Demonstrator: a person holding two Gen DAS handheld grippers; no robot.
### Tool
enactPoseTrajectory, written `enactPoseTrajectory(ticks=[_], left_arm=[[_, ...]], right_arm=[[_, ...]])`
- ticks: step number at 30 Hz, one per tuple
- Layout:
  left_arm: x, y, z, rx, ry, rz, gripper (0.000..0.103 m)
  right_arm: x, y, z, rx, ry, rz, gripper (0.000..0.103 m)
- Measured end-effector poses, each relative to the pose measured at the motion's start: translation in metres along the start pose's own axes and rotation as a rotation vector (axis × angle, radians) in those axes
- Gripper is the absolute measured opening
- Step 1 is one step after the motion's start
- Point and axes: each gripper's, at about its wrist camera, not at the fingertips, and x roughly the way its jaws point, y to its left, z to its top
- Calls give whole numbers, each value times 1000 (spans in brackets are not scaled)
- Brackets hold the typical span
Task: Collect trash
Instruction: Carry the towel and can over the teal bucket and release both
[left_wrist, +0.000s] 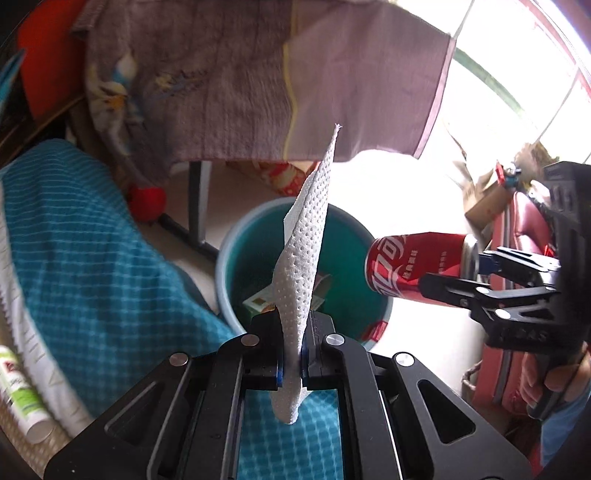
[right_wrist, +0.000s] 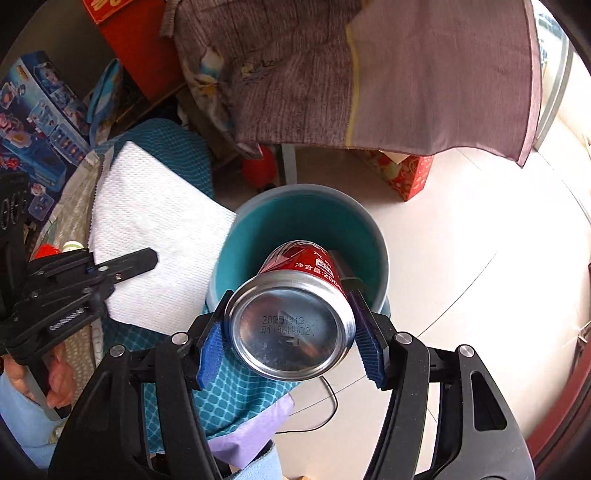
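Low centre of the left wrist view, the left gripper has its jaws clenched on a white paper towel — the sheet stands up from the pads as a narrow dimpled strip, with a short end hanging below them. Behind it, mid-frame, sits a teal bin on the pale floor, some packaging scraps at its bottom. At right of the same view the right gripper holds a red soda can on its side beside the bin's rim. Right wrist view: jaws grasping the can between blue pads, silver base toward the camera, top aimed into the bin. Left gripper at frame left, towel spread wide behind it. Purple-grey cloth hangs across the top of both views — teal checked fabric at lower left.
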Motion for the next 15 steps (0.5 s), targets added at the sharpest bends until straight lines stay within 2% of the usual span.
enactPoseTrajectory(ticks=[2, 6, 8, 11, 15], left_arm=[[15, 0, 4, 3, 27, 16, 12], [26, 7, 2, -7, 37, 60, 46], [26, 10, -1, -5, 30, 86, 56], [24, 16, -5, -2, 29, 111, 63], [17, 25, -13, -9, 19, 136, 85]], right_arm=[[4, -5, 2, 5, 6, -1, 58], [13, -9, 3, 11, 26, -3, 58], [17, -9, 4, 10, 31, -3, 58], [20, -8, 6, 8, 34, -4, 58], [25, -5, 5, 6, 44, -6, 58]])
